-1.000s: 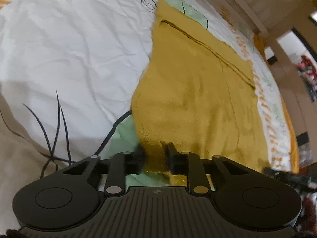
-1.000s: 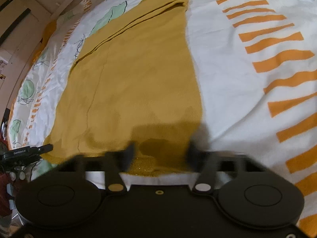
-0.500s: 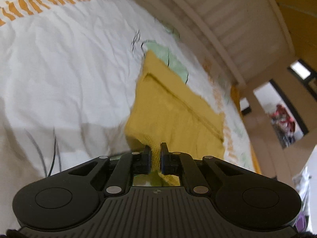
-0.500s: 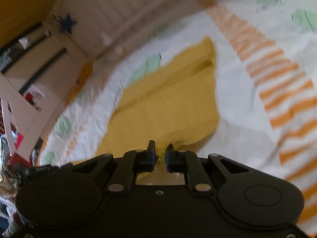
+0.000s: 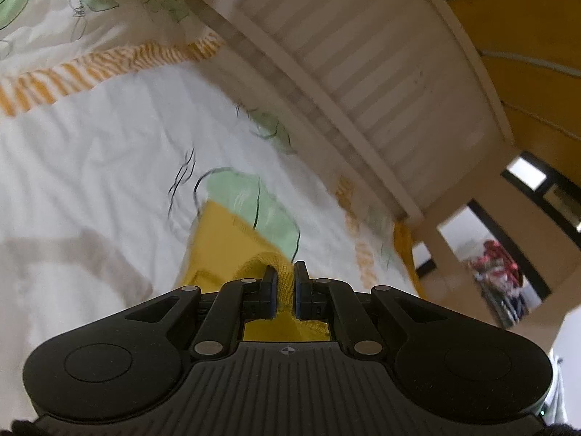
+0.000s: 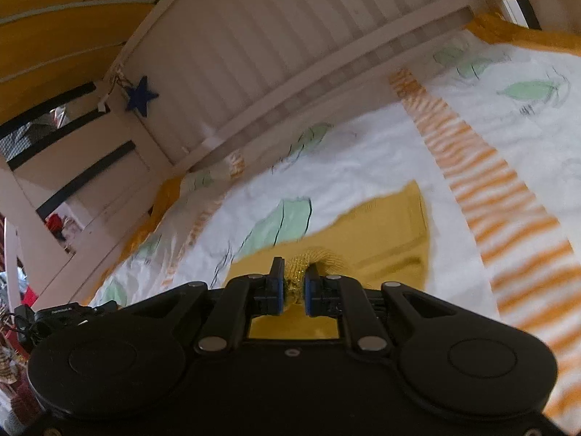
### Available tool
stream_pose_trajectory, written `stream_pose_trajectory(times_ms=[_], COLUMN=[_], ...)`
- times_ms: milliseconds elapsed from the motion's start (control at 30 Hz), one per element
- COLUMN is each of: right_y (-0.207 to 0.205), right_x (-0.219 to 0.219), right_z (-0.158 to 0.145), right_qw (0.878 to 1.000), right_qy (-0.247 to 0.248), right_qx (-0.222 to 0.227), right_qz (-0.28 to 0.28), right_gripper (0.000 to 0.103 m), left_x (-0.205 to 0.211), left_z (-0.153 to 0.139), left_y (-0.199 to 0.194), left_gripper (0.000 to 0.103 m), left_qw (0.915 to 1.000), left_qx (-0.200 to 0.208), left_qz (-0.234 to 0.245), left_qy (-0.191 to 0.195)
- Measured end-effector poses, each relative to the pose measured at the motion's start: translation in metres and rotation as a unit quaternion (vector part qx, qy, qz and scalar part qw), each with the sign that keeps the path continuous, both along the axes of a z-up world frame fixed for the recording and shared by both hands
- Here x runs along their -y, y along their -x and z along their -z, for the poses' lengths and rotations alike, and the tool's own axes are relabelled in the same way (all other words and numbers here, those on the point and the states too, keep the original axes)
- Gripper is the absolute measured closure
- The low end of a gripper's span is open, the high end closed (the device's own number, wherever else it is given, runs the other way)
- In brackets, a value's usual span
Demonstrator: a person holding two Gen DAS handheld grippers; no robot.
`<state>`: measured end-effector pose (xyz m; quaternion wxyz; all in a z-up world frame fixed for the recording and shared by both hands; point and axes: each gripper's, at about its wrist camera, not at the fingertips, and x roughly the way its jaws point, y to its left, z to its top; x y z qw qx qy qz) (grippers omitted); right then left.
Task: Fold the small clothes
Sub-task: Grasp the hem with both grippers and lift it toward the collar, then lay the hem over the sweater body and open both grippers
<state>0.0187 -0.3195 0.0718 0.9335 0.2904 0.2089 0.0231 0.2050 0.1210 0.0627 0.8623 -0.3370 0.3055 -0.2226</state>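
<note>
A mustard-yellow knitted garment [image 5: 218, 239] lies on a white bed sheet with green leaf and orange stripe prints; it also shows in the right wrist view [image 6: 385, 232]. My left gripper [image 5: 283, 283] is shut on a bunched near edge of the garment and holds it lifted above the bed. My right gripper [image 6: 293, 285] is shut on the other near edge, also lifted. The part of the cloth hanging below both grippers is hidden by their bodies.
A white slatted bed rail [image 5: 363, 83] runs along the far side of the bed, also seen in the right wrist view [image 6: 276, 47] with a blue star [image 6: 141, 96] hanging on it. The white sheet [image 5: 90, 167] spreads to the left, orange stripes [image 6: 508, 218] to the right.
Both grippers closed on the garment's near edge, then rose and tilted up, carrying it toward the far end. Less of the flat garment shows now; the bed rail has come into view.
</note>
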Motion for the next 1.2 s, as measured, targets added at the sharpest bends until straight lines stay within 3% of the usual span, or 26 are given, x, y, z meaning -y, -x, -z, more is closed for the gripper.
stream_pose_trajectory(times_ms=[133, 333, 700, 833, 900, 1000, 1100, 1167, 1200], right_y=[-0.040, -0.098, -0.165, -0.177, -0.182, -0.185, -0.182, -0.176, -0.171], right_x=[0.013, 0.035, 0.057, 0.058, 0.061, 0.068, 0.073, 0.076, 0.077], right_z=[-0.002, 0.012, 0.061, 0.072, 0.077, 0.085, 0.089, 0.086, 0.083], right_qw=[1.000, 0.999, 0.995, 0.993, 0.992, 0.991, 0.991, 0.992, 0.992], right_qy=[0.010, 0.012, 0.024, 0.033, 0.031, 0.016, 0.004, 0.011, 0.016], right_qx=[0.009, -0.009, -0.079, -0.093, -0.099, -0.102, -0.094, -0.075, -0.062], right_qz=[0.014, 0.034, 0.064, 0.070, 0.076, 0.080, 0.090, 0.105, 0.113], right_gripper=[0.085, 0.085, 0.085, 0.081, 0.078, 0.076, 0.053, 0.027, 0.024], left_x=[0.009, 0.032, 0.070, 0.070, 0.066, 0.056, 0.048, 0.047, 0.047], left_z=[0.000, 0.006, 0.047, 0.060, 0.063, 0.066, 0.062, 0.058, 0.055], left_y=[-0.037, -0.087, -0.146, -0.156, -0.160, -0.163, -0.162, -0.157, -0.154], left_gripper=[0.095, 0.095, 0.095, 0.091, 0.081, 0.047, 0.036, 0.029, 0.025], left_qw=[0.9999, 0.9996, 0.9917, 0.9897, 0.9892, 0.9904, 0.9901, 0.9894, 0.9893], left_qx=[0.003, 0.004, -0.028, -0.037, -0.041, -0.041, -0.029, -0.022, -0.015], left_qz=[-0.012, -0.019, -0.027, -0.041, -0.058, -0.078, -0.088, -0.084, -0.076], left_qy=[0.007, -0.022, -0.122, -0.132, -0.128, -0.107, -0.106, -0.116, -0.123])
